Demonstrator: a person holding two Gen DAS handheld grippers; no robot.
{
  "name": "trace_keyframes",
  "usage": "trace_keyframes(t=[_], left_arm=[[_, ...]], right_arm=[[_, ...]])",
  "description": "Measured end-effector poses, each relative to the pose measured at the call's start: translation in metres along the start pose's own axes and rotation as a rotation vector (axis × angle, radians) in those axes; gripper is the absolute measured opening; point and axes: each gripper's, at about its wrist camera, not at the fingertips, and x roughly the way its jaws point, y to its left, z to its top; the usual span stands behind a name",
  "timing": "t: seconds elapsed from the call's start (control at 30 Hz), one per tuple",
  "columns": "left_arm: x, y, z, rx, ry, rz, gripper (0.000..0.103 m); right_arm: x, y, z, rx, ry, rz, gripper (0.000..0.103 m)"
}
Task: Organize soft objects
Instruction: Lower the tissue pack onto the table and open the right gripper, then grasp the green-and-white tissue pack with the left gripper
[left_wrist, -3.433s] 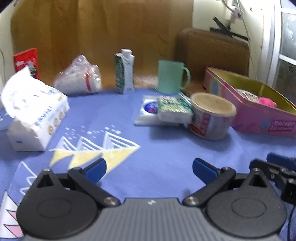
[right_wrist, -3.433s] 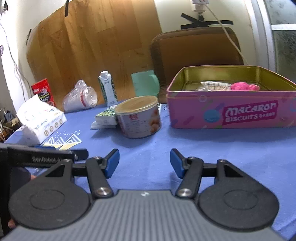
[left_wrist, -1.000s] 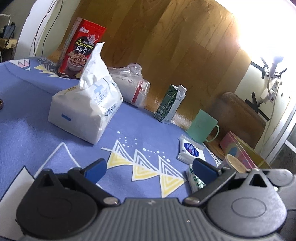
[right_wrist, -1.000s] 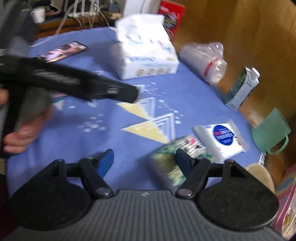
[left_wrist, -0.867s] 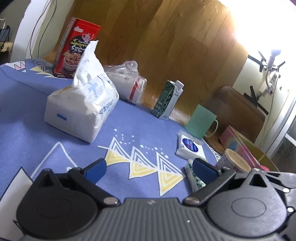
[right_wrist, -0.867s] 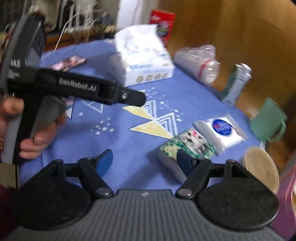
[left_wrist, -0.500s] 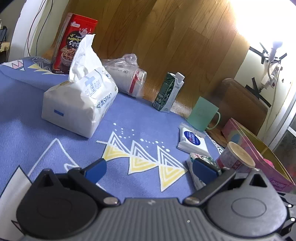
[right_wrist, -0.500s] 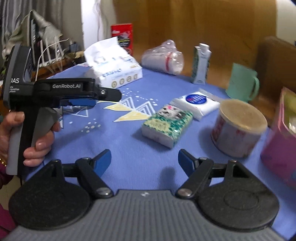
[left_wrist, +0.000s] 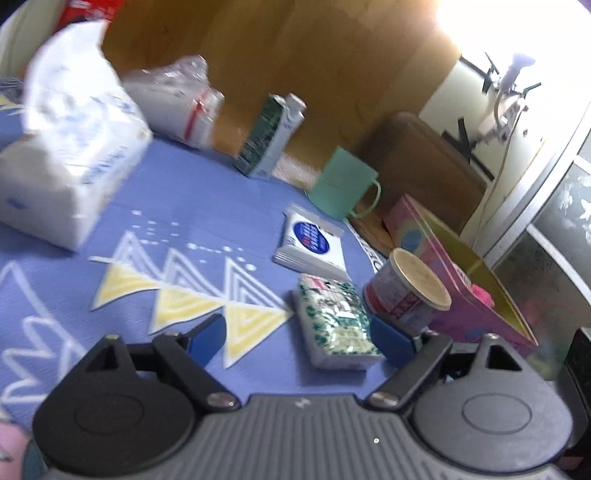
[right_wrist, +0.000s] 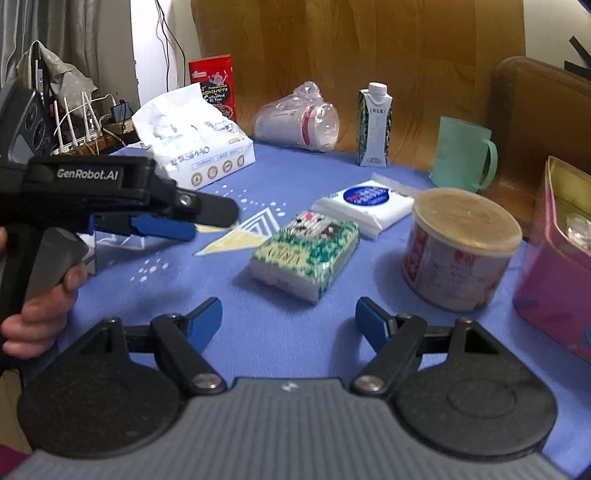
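A green-patterned tissue pack (left_wrist: 336, 328) (right_wrist: 304, 253) lies on the blue cloth. A white wipes pack with a blue label (left_wrist: 312, 243) (right_wrist: 365, 206) lies just behind it. A large white tissue bag (left_wrist: 70, 147) (right_wrist: 192, 144) sits at the left. My left gripper (left_wrist: 299, 338) is open, with the green pack close to its right finger. It also shows from the side in the right wrist view (right_wrist: 192, 221). My right gripper (right_wrist: 290, 321) is open and empty, just in front of the green pack.
A round tin (left_wrist: 406, 291) (right_wrist: 461, 247) stands right of the green pack. A pink biscuit tin (left_wrist: 461, 280) (right_wrist: 557, 258) is open at the far right. A green mug (right_wrist: 463, 158), a carton (right_wrist: 373, 125), bagged cups (right_wrist: 299, 118) and a red box (right_wrist: 214, 85) line the back.
Both grippers have turned and come nearer to the green pack, which looks larger in both views. Both stay open.
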Motion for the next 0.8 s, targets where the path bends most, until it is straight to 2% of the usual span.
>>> trace_keyframes(t=[0.07, 0.17, 0.2, 0.23, 0.27, 0.43, 0.6, 0.8], left_arm=[[0.014, -0.008, 0.005, 0.013, 0.021, -0.005, 0.083], [0.032, -0.021, 0.005, 0.065, 0.046, 0.003, 0.071], [0.035, -0.025, 0.004, 0.08, 0.064, -0.005, 0.053], [0.036, -0.03, 0.002, 0.089, 0.09, -0.029, 0.05], [0.032, -0.036, -0.002, 0.105, 0.079, -0.014, 0.05], [0.011, -0.067, -0.011, 0.173, 0.036, -0.05, 0.05], [0.016, -0.119, 0.002, 0.278, 0.01, -0.091, 0.05], [0.054, -0.197, 0.015, 0.421, 0.005, -0.166, 0.05]], right_arm=[[0.008, -0.001, 0.005, 0.0, -0.004, -0.019, 0.081], [0.023, -0.004, 0.011, 0.013, 0.006, -0.041, 0.078], [0.027, -0.005, 0.011, 0.015, 0.013, -0.037, 0.073], [0.028, -0.004, 0.01, 0.013, 0.008, -0.038, 0.059], [0.025, -0.002, 0.008, 0.001, 0.0, -0.03, 0.048], [-0.003, 0.003, -0.005, -0.003, -0.053, -0.021, 0.045], [-0.045, 0.0, -0.015, -0.041, -0.198, -0.125, 0.045], [-0.084, -0.047, -0.015, 0.036, -0.308, -0.253, 0.045]])
